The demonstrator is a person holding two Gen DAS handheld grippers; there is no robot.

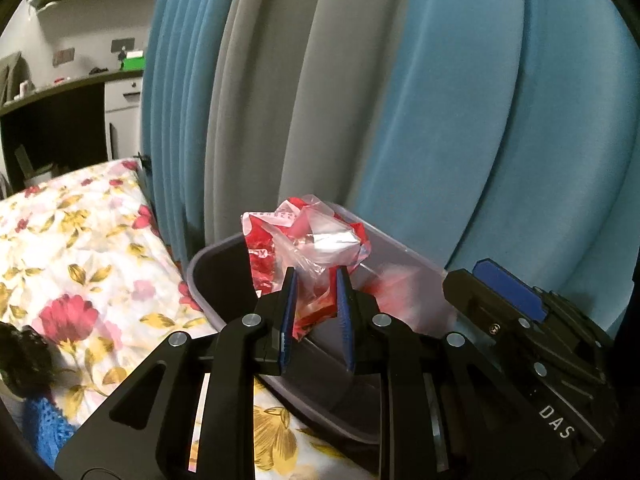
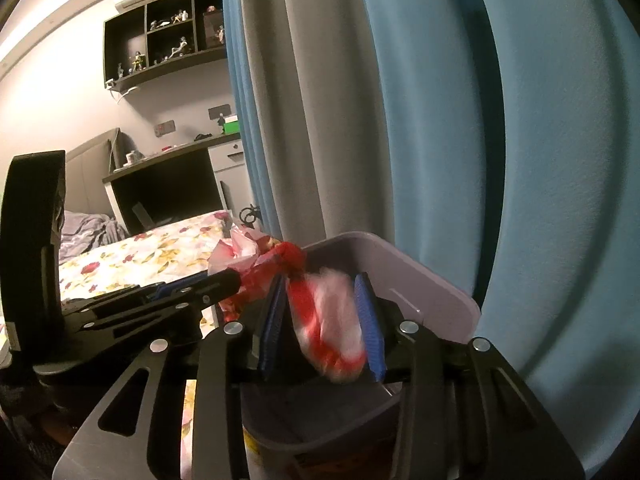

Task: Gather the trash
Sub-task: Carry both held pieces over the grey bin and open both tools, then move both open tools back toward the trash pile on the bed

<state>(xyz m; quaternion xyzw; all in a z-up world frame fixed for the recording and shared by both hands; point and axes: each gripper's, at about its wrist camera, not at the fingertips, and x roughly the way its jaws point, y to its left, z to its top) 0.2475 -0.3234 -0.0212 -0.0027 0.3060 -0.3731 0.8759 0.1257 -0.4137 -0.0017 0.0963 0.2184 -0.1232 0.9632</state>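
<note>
Both grippers hang over a grey bin (image 1: 224, 276) that stands on the bed (image 1: 80, 240), near the bed's edge along the blue and grey curtain (image 1: 440, 100).

The left gripper (image 1: 316, 312) has its blue pads closed most of the way on a crumpled red and clear plastic wrapper (image 1: 304, 240). The lower tail of the wrapper is pinched between the pads, while the bulk of it stands up above the fingertips, over the bin's mouth.

The right gripper (image 2: 320, 328) is wider apart. A second wad of red and white wrapper (image 2: 332, 332) sits between its pads, blurred, and seems to touch neither pad firmly; I judge it is being let go and is dropping toward the bin, though the blur leaves me unsure.

What could go wrong from here:
- The left wrapper is light, springy film held only by a thin tail. Released too high, it could drift or unfold and land on the flowered sheet, not in the bin.
- Clingy plastic may stick to a pad after the gripper opens and get carried back out.
- The bin rests on soft bedding close to the edge; a nudge on its rim from either gripper could tip it.
- The two grippers are close together and could knock each other.
</note>
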